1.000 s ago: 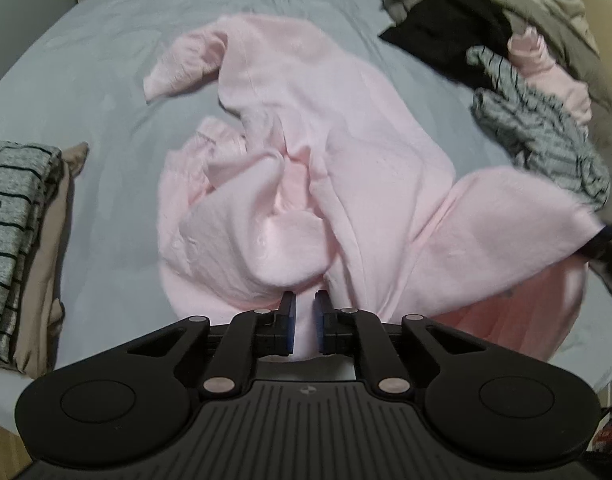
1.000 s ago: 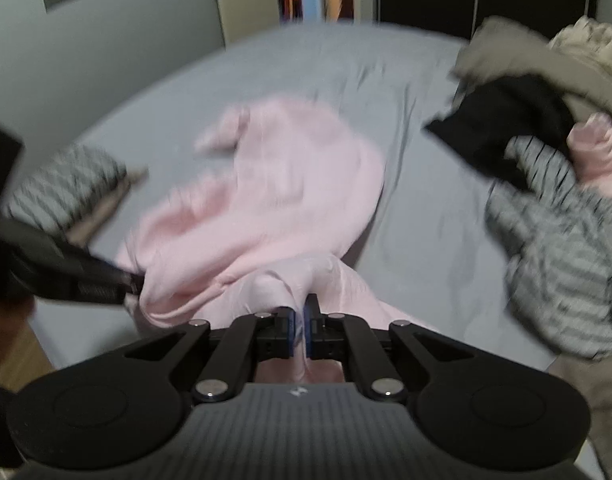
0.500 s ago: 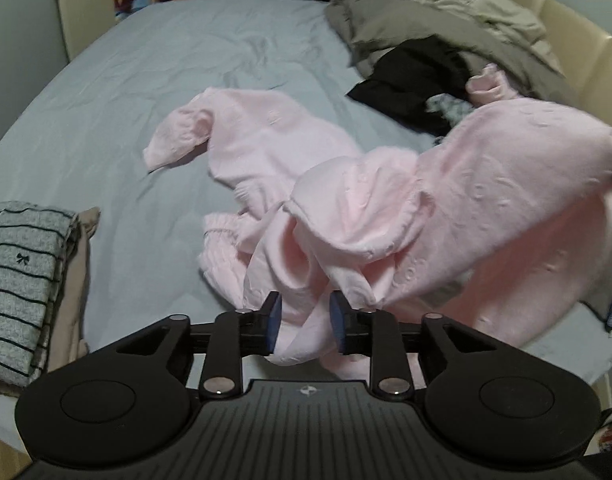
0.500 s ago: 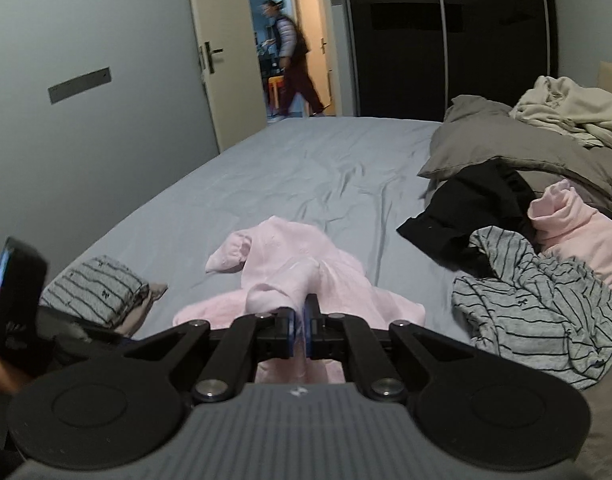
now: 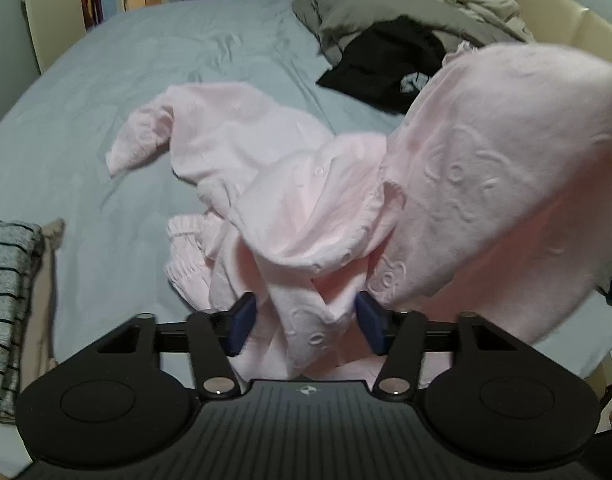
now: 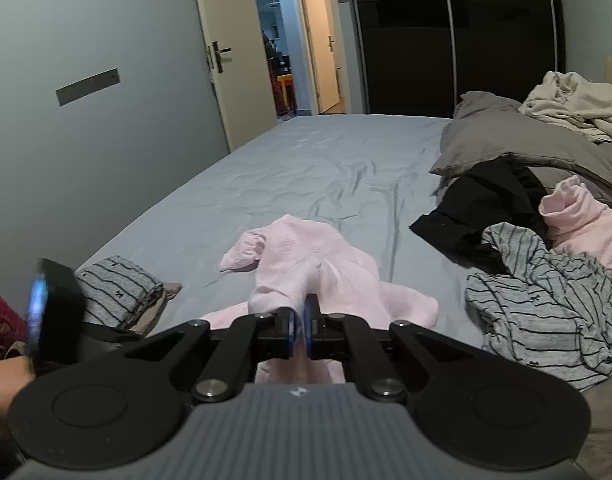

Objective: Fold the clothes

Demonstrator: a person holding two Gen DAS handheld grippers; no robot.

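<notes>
Spreading-out step under way, folding itself not yet begun. Pink garment is lying bunched on the grey bed, near edge, with one end lifted above the bed. Right gripper is pinching that lifted end, jaws pressed together on the cloth. Left gripper has just been opening; jaws spread, loose pink folds sagging between them unpressed. Next move likely calls for the left finding a fresh corner on the bed and pulling the cloth flat.

Bare sheet ahead; clothes heap crowds right
</notes>
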